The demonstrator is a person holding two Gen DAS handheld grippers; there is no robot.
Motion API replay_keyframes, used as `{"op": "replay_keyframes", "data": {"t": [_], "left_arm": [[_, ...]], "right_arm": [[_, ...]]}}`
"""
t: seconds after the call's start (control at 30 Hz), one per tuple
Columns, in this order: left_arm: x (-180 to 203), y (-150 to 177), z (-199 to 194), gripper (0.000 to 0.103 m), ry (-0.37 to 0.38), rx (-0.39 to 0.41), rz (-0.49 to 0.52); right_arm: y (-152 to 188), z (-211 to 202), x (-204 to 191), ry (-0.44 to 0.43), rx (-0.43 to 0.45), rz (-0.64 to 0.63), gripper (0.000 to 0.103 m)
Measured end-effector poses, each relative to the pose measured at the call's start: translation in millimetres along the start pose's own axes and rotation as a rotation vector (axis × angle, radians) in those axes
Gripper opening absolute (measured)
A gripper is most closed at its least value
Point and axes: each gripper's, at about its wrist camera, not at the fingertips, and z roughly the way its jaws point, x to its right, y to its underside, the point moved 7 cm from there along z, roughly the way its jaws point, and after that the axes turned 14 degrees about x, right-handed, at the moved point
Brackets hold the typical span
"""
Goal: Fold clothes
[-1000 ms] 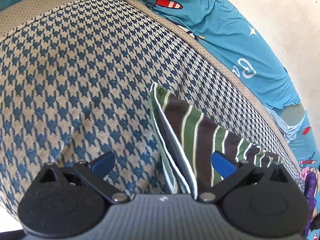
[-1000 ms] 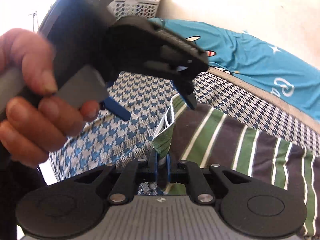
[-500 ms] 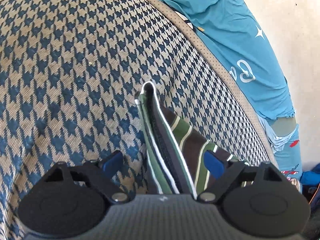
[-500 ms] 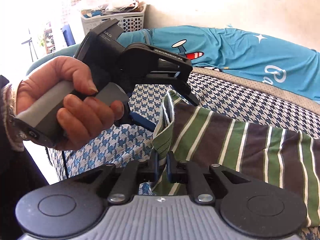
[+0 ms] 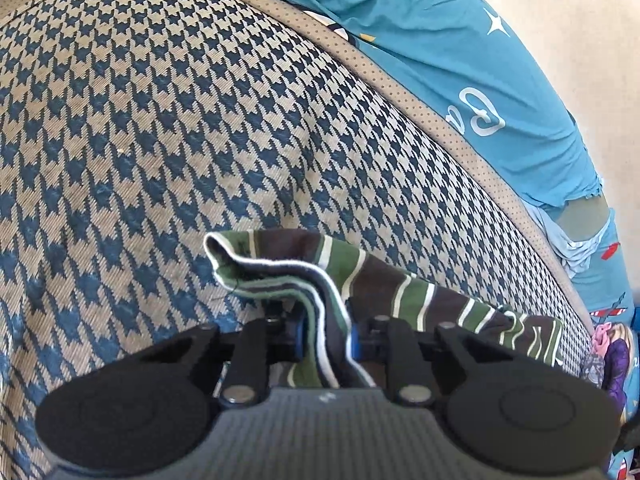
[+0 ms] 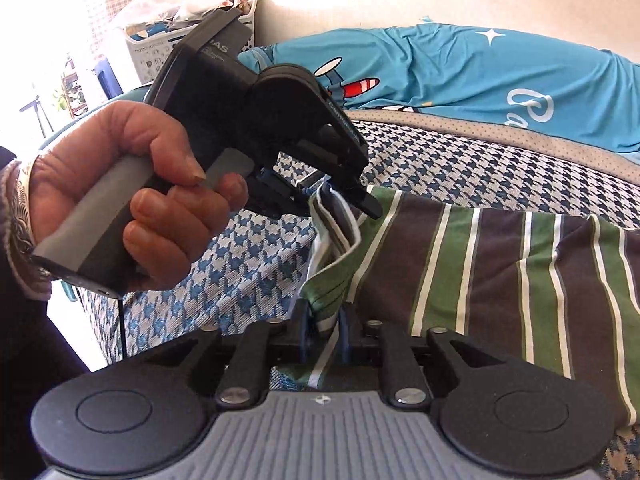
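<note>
The striped garment (image 6: 500,280) is banded in dark brown and green, with thin white lines set between the bands and a white edging along its hem. The bed cover (image 5: 160,140) beneath it is patterned in blue and beige houndstooth, bordered by a beige strip dotted with small dark points. The sheet (image 6: 480,68) behind is coloured turquoise and printed with white stars, white lettering and a red-and-white striped plane. The left gripper (image 5: 326,344) is built in black with blue pads (image 5: 298,340). A white laundry basket (image 6: 152,48) is seen at the back.

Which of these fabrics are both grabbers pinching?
The green-and-brown striped garment; the left gripper and right gripper both clamp its edge. The turquoise cartoon fabric lies untouched behind.
</note>
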Motion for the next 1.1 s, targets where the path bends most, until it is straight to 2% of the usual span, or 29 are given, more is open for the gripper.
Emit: {"op": "replay_keyframes", "data": {"t": [0.1,0.3,0.37,0.4,0.43,0.77,0.9,1.1], "left_arm": [[-3.2,0.2,-2.3,0.017,-0.003,0.0,-0.015],[-0.6,2.1,-7.6,0.017,-0.015,0.02,0.007],[4.0,1.7,-6.7,0.017,-0.01,0.032,0.004],[8.2,1.2,-6.2,0.017,-0.002,0.041,0.007],[12.1,0.8,-7.1,0.015,0.009,0.051,0.012],[65.8,1.8,-18.5,0.015,0.139,0.127,0.058],[90.7,6.6,-16.7,0.015,0.148,0.134,0.064],[140.7,19.8,-4.5,0.015,0.166,0.125,0.101]], "right_arm": [[-0.3,-0.1,-4.0,-0.001,0.007,-0.026,0.032],[1.6,2.3,-6.0,0.016,0.028,-0.076,0.034],[1.8,3.2,-4.3,0.005,0.028,-0.058,0.031],[1.4,2.8,-3.8,0.001,0.027,-0.055,0.017],[0.9,2.4,-3.3,-0.003,0.026,-0.052,0.01],[-19.6,-35.6,18.6,0.094,0.142,-0.1,0.008],[-26.7,-52.9,29.6,0.149,0.183,-0.136,0.008],[-32.8,-83.7,63.6,0.242,0.214,-0.12,0.008]]}}
